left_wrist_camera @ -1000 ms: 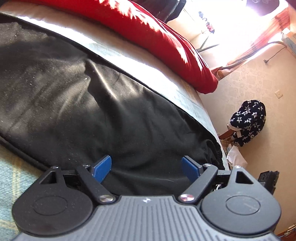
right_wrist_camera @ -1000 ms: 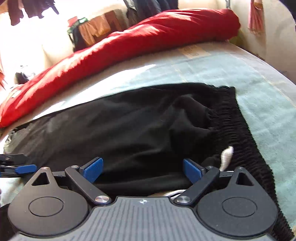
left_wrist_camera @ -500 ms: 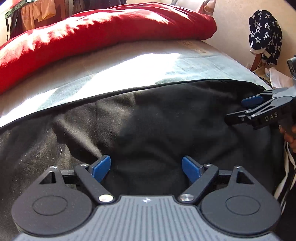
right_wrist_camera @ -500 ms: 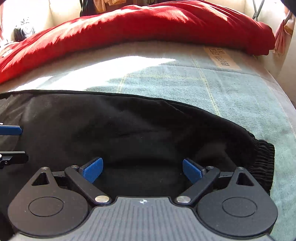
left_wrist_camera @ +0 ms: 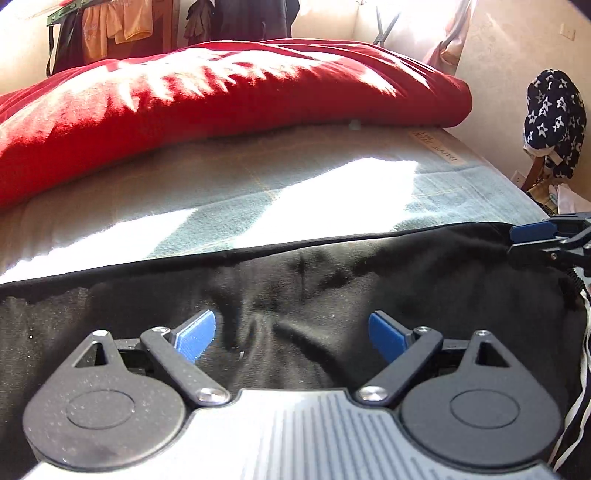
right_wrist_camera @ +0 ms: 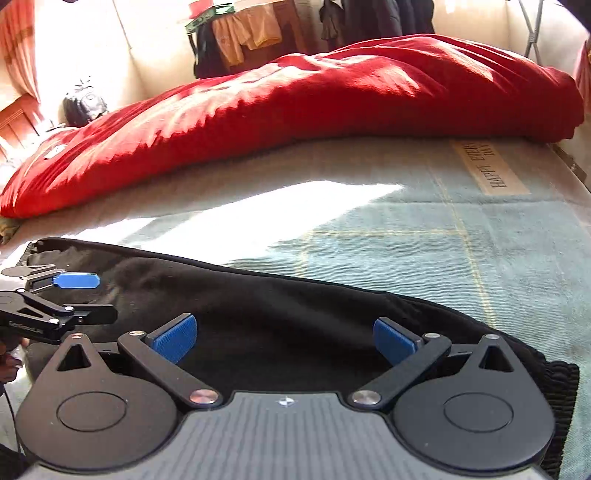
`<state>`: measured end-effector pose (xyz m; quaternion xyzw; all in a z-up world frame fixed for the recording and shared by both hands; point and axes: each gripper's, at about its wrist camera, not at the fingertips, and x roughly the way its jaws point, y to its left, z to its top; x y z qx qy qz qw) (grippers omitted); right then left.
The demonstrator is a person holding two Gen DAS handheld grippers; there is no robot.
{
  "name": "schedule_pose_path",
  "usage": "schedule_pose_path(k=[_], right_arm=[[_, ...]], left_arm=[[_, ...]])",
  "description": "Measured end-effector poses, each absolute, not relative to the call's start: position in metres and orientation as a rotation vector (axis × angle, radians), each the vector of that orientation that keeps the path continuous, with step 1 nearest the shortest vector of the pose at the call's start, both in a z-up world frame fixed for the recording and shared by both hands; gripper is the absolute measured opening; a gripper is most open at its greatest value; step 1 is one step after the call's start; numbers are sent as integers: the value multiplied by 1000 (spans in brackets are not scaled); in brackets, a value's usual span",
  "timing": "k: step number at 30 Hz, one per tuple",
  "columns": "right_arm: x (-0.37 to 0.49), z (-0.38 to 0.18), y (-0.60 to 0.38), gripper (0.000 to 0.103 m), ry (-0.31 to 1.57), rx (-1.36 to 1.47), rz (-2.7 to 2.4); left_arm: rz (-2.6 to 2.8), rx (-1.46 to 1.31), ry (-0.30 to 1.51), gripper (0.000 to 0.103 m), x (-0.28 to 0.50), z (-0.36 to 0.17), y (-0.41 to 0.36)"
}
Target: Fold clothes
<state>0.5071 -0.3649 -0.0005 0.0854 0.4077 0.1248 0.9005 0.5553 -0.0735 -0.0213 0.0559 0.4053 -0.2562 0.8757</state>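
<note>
Left tool [left_wrist_camera: 291,336]: blue pads spread wide apart, nothing pinched; black cloth lies beneath and between them, not gripped. Right tool [right_wrist_camera: 284,338]: pads likewise spread to full width over the same cloth, free of it.

Black garment [left_wrist_camera: 332,288] lies flat along the near edge of the bed, folded lengthwise, its long hemmed edge running left to right across both views. Ribbed elastic waistband [right_wrist_camera: 554,391] sits at the right end, just beside the right tool. A white striped edge shows at far right in the left wrist view, possibly a drawstring or other fabric; too cropped to tell.

Each tool appears at the margin of the other's view, both over the garment.

Beyond the garment: pale green sheet [right_wrist_camera: 406,240] with thin yellow grid lines, a bright sun patch across it, and a printed label [right_wrist_camera: 491,168]. Further back, a red duvet [left_wrist_camera: 203,96] bunched along the bed's far side. Behind it, clothes hanging [right_wrist_camera: 251,33] against the wall; a dark star-patterned item [left_wrist_camera: 554,122] hangs at right.
</note>
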Motion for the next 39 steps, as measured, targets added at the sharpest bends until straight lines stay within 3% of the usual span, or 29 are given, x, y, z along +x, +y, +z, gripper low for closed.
schedule_pose_path(k=[9, 13, 23, 31, 39], right_arm=[[550, -38, -288, 103, 889, 18, 425], [555, -21, -293, 103, 900, 85, 410], [425, 26, -323, 103, 855, 73, 407], [330, 19, -367, 103, 826, 291, 242], [279, 6, -370, 103, 812, 327, 185]], left_arm=[[-348, 18, 854, 91, 597, -50, -5], [-312, -58, 867, 89, 609, -40, 8], [-397, 15, 887, 90, 568, -46, 14], [-469, 3, 817, 91, 464, 0, -13], [-471, 31, 839, 91, 352, 28, -22]])
